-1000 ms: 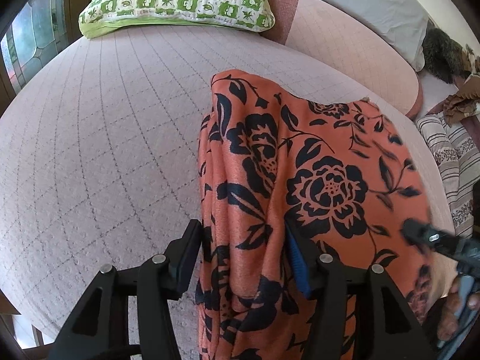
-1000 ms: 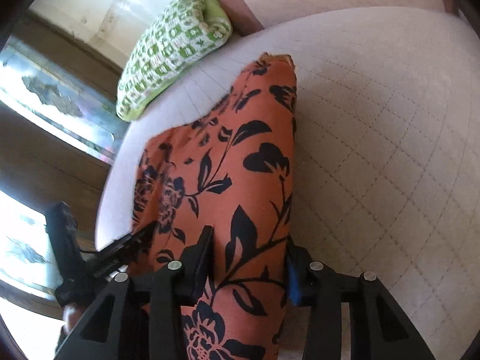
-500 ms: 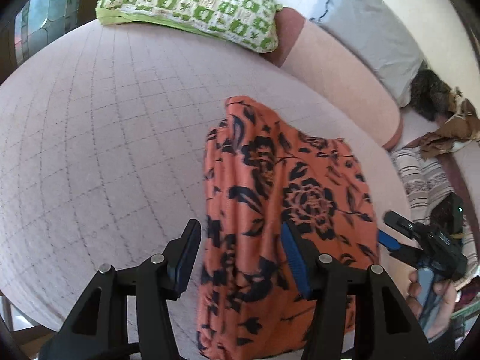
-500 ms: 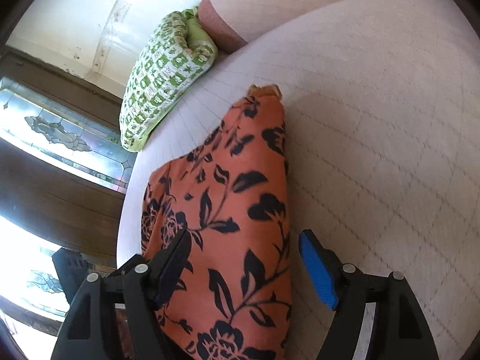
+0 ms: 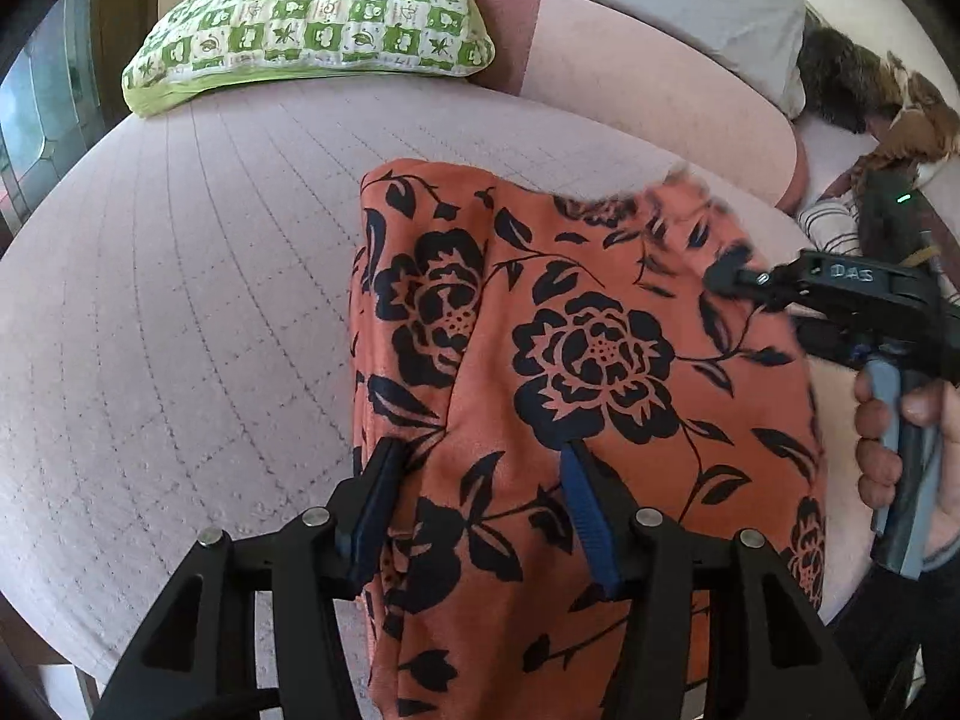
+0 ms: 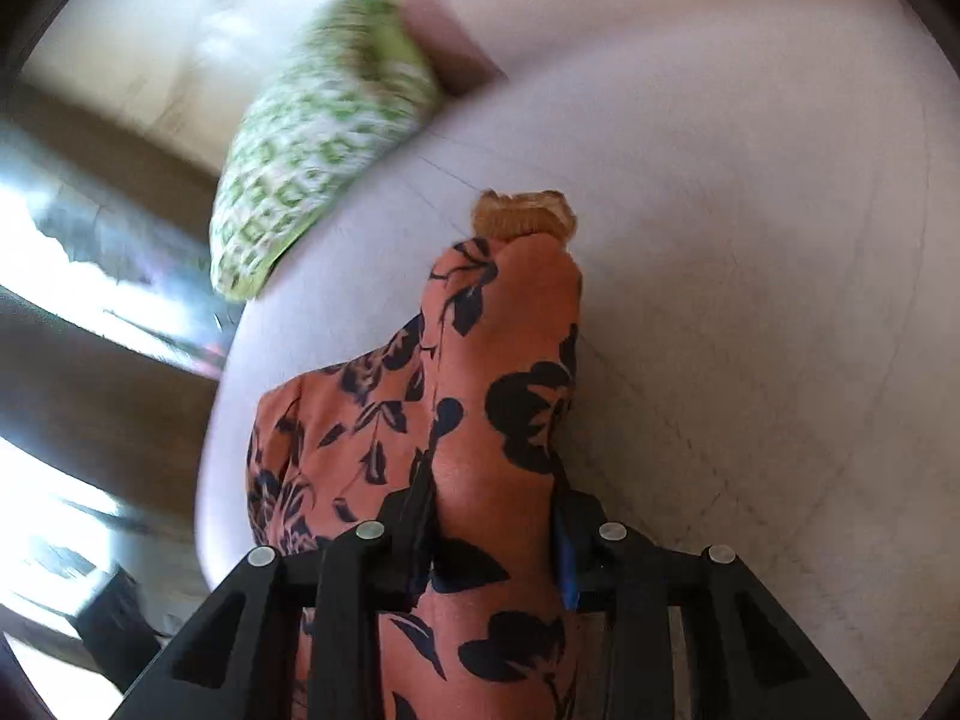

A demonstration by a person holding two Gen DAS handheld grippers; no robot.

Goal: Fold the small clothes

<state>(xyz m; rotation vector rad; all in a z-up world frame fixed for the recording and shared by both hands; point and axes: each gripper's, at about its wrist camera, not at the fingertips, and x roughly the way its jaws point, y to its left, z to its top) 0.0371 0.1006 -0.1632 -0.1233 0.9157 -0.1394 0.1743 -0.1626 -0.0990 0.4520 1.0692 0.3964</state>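
An orange garment with black flowers (image 5: 576, 372) lies lengthwise on the pink quilted bed (image 5: 198, 300), its near end hanging over the front edge. My left gripper (image 5: 480, 480) straddles the garment's left fold, fingers apart, cloth bunched between them. In the right wrist view the garment (image 6: 492, 420) rises in a ridge between the fingers of my right gripper (image 6: 495, 516), which press its sides. The right gripper also shows in the left wrist view (image 5: 744, 279) over the garment's right edge, held by a hand.
A green-and-white checked pillow (image 5: 312, 18) lies at the bed's far end, also blurred in the right wrist view (image 6: 324, 138). A pink bolster (image 5: 648, 90), a grey pillow (image 5: 690, 6) and a heap of clothes (image 5: 870, 108) lie at the far right. A window is at the left.
Both grippers have come back down onto the garment after lifting off it. The right gripper has narrowed onto a raised ridge of cloth. The right view is blurred by motion.
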